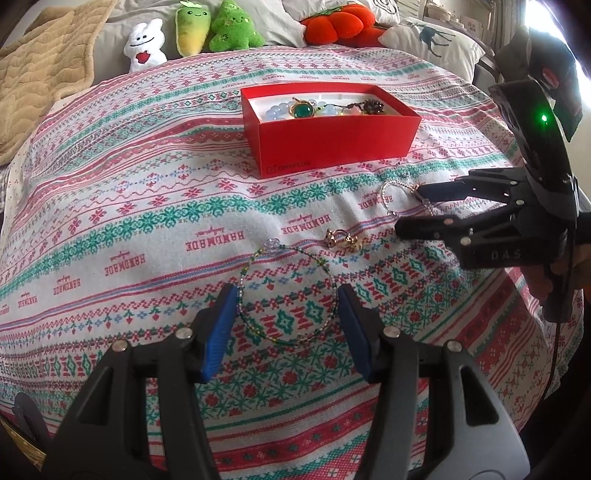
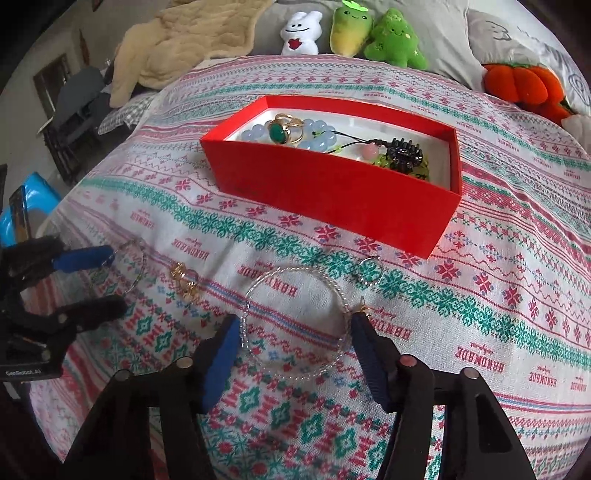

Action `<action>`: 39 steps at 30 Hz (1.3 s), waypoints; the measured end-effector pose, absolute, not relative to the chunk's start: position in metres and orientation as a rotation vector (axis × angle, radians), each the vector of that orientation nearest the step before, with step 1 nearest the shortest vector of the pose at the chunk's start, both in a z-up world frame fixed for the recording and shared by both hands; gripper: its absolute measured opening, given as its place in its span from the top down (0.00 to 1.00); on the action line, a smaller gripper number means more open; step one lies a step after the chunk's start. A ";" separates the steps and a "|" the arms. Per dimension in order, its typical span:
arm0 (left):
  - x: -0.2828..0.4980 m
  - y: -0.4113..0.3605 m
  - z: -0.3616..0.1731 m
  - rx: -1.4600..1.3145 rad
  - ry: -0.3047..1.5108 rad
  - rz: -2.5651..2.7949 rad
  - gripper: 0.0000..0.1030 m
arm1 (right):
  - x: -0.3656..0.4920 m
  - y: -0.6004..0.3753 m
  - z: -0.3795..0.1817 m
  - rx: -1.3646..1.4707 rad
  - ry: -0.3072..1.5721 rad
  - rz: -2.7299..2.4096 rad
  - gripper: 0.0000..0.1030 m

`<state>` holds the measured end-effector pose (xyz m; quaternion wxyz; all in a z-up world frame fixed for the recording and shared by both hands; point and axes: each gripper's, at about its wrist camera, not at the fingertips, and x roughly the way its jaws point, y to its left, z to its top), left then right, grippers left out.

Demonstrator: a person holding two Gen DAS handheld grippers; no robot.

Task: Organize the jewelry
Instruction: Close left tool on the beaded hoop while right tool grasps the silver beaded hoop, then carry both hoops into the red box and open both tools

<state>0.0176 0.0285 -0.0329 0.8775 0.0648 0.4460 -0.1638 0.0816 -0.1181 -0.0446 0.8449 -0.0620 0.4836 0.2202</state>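
Currently my left gripper (image 1: 286, 317) stands with its jaws apart over the patterned bedspread (image 1: 147, 206), straddling a green beaded bracelet (image 1: 288, 295) that lies flat on the cloth. Its blue pads (image 1: 218, 332) sit just outside the bracelet's loop on either side; I cannot tell whether they touch the beads, and the nearest arc of the loop is faint against the pattern.

My right gripper (image 2: 295, 354) is likewise parted, set around a clear beaded bracelet (image 2: 295, 321) on the bedspread. One pad lies just beside the loop's edge near a small gold clasp; contact cannot be confirmed. In the left wrist view this bracelet is largely hidden behind that gripper's fingers, only one curve showing.

Between the two bracelets lies a small gold ring cluster (image 1: 341, 238), its form too small to make out. A second, smaller clear hoop (image 2: 367, 273) rests near the red box (image 2: 332, 192), partly blending into the cloth.

That box stands open further up the bed, well apart from both grippers. Inside it I note a green-stoned gold ring (image 2: 282, 131), pale blue beads (image 2: 317, 138) and a dark beaded piece (image 2: 404, 155); its near wall cuts off the lower contents.

Plush toys (image 2: 373, 33) line the far edge of the bed.
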 end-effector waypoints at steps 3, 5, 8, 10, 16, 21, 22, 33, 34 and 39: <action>0.017 0.028 -0.033 0.137 0.930 -0.341 0.44 | 0.083 -0.120 -0.045 -0.142 1.011 0.461 0.48; 0.017 0.028 -0.033 0.136 0.928 -0.342 0.44 | 0.082 -0.121 -0.044 -0.148 1.004 0.465 0.49; 0.017 0.029 -0.031 0.133 0.922 -0.342 0.44 | 0.078 -0.126 -0.041 -0.148 0.998 0.472 0.49; 0.018 0.030 -0.030 0.132 0.919 -0.342 0.45 | 0.076 -0.127 -0.038 -0.146 0.995 0.477 0.49; 0.019 0.031 -0.024 0.129 0.909 -0.342 0.45 | 0.066 -0.132 -0.028 -0.149 0.975 0.492 0.49; 0.022 0.029 -0.018 0.128 0.901 -0.337 0.45 | 0.063 -0.128 -0.016 -0.142 0.963 0.497 0.49; 0.023 0.029 -0.016 0.128 0.900 -0.336 0.44 | 0.063 -0.128 -0.013 -0.147 0.958 0.497 0.49; 0.039 0.015 0.012 0.101 0.863 -0.309 0.45 | 0.067 -0.130 0.023 -0.145 0.898 0.495 0.49; 0.041 0.014 0.015 0.096 0.860 -0.305 0.44 | 0.068 -0.130 0.026 -0.144 0.891 0.493 0.49; 0.053 0.008 0.031 0.080 0.838 -0.288 0.45 | 0.074 -0.133 0.043 -0.136 0.858 0.483 0.49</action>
